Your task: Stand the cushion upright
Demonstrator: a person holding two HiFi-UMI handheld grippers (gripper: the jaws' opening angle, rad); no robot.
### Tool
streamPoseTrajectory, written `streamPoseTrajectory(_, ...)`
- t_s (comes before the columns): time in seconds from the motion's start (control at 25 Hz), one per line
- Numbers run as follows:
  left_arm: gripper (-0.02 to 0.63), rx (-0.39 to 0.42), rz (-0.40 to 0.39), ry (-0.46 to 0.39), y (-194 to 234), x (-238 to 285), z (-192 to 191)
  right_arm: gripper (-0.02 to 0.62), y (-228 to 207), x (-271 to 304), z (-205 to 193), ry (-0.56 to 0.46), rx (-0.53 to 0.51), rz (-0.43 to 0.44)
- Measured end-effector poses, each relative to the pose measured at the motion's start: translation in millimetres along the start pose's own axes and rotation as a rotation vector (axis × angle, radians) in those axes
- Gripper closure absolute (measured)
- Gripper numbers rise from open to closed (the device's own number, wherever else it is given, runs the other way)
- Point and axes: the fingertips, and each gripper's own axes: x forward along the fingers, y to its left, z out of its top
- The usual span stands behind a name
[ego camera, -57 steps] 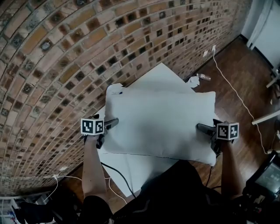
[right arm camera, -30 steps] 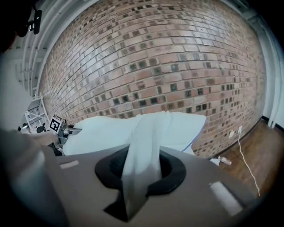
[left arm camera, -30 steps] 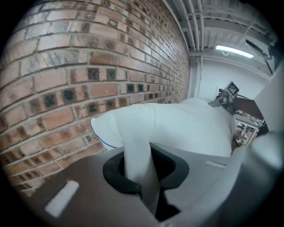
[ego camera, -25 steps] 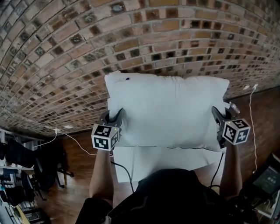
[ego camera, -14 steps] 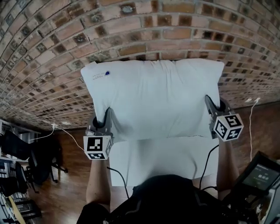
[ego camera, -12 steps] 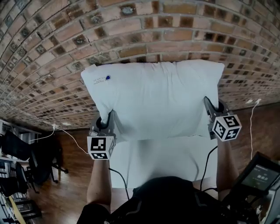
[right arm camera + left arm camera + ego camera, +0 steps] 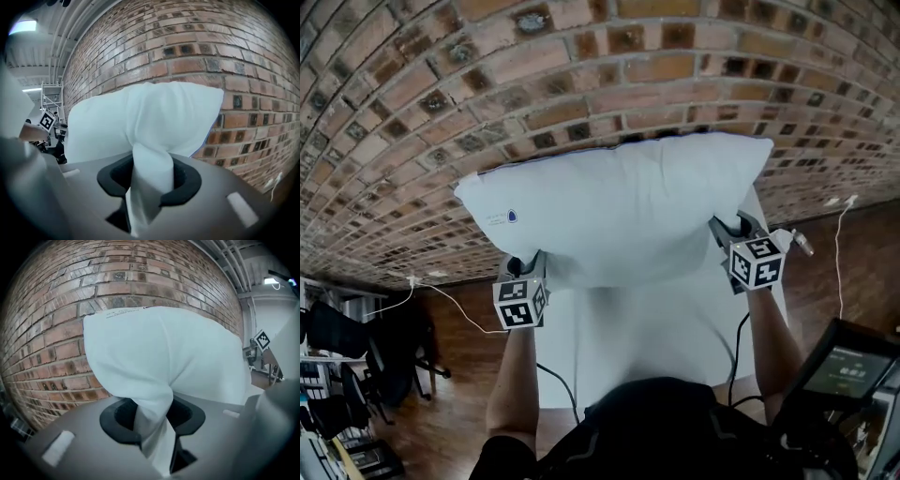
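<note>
The brick wall fills the far side. In front of it the cushion stands over the far edge of the white desk, its long axis running left to right. The left gripper and right gripper are at its near lower corners, one at each end. Both pairs of jaws have just been opening slightly, but each pinches a bunched fold of the cover. The cushion's own bulge hides whether its lower edge rests on the desk or its back touches the wall.

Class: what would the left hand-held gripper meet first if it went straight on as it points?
The cushion: a fold sits between its jaws, which have just been opening; the brick wall probably lies behind.
</note>
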Motion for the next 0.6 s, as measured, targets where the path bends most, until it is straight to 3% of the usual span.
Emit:
streamPoseTrajectory(0.2, 0.394, -0.031, -0.019, 0.079, 2, 9, -22, 0.402, -7, 0, -13, 0.053, 0.002, 0.003)
streamPoseTrajectory(0.48, 0.345, -0.031, 0.037, 0.027, 7, -3, -27, 0.320, -14, -15, -20, 0.067, 0.008, -0.054)
streamPoseTrajectory(0.6, 0.333, -0.049, 0.015, 0.020, 6, -14, -30, 0.266, -20, -29, -21, 0.086, 0.017, -0.069)
